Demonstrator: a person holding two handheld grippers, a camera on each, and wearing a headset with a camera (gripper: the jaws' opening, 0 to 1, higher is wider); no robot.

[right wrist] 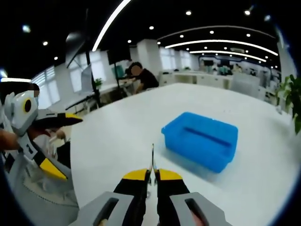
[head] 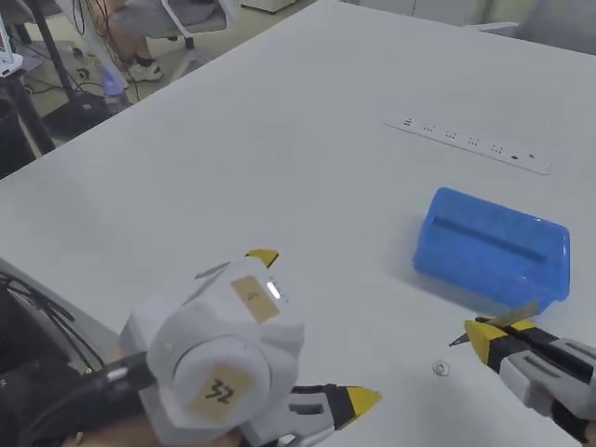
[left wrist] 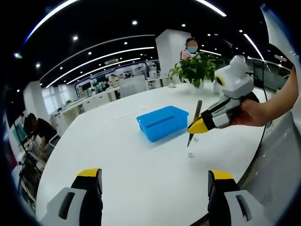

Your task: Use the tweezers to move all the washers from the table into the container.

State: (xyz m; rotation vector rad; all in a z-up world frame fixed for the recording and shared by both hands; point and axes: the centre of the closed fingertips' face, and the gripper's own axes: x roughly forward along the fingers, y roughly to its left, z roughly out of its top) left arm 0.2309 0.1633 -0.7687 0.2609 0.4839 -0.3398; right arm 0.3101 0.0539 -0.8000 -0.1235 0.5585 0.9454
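Note:
A blue plastic container lies on the white table at the right. A small metal washer rests on the table in front of it, just below the tip of the tweezers. My right gripper is shut on the tweezers, which point left toward the washer. The right gripper view has the tweezers sticking out between the shut jaws toward the container. My left gripper stands open and holds nothing at the table's near edge. Its view takes in the container, the tweezers and the washer.
A white power strip lies on the table beyond the container. Past the table's far left edge are chairs, cables and a seated person. Other desks, plants and people fill the office around.

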